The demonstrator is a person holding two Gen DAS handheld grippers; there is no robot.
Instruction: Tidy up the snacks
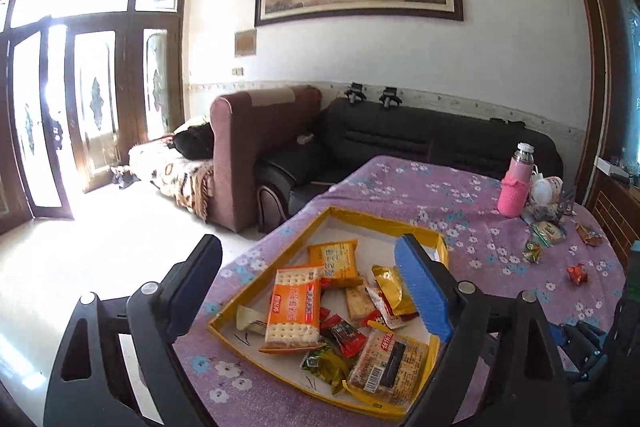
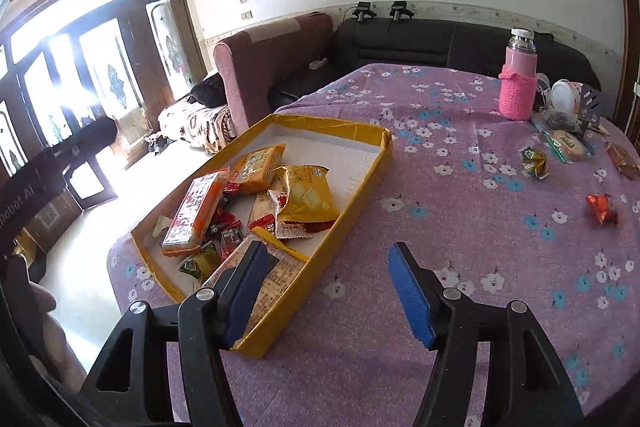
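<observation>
The left gripper (image 1: 316, 285) hangs above the near end of the yellow tray (image 1: 424, 231), jaws spread wide with nothing between them; its right blue pad (image 1: 424, 291) sits in front of the gold packet (image 1: 390, 285), while the left one stands out past the table edge over the floor. Under and between these jaws lie the orange cracker pack (image 1: 294, 305), a second orange pack (image 1: 336, 259) farther ahead, small red sachets (image 1: 344, 333), a green-yellow sweet (image 1: 324, 365) and a clear-wrapped biscuit pack (image 1: 390, 367) nearest the tool. The right gripper (image 2: 326, 293) is also apart and empty, held over the purple flowered cloth (image 2: 460, 227) just right of the tray (image 2: 384, 151); its left pad (image 2: 248, 287) overlaps the tray's near corner in view, whether touching I cannot tell. Ahead and to the right of this gripper, loose on the cloth, lie a red sweet (image 2: 602, 209), a green sweet (image 2: 534, 161) and a round biscuit in green wrap (image 2: 568, 145). Farther ahead stands a pink bottle (image 2: 518, 79), with a dark sofa (image 2: 400, 43) behind the table
</observation>
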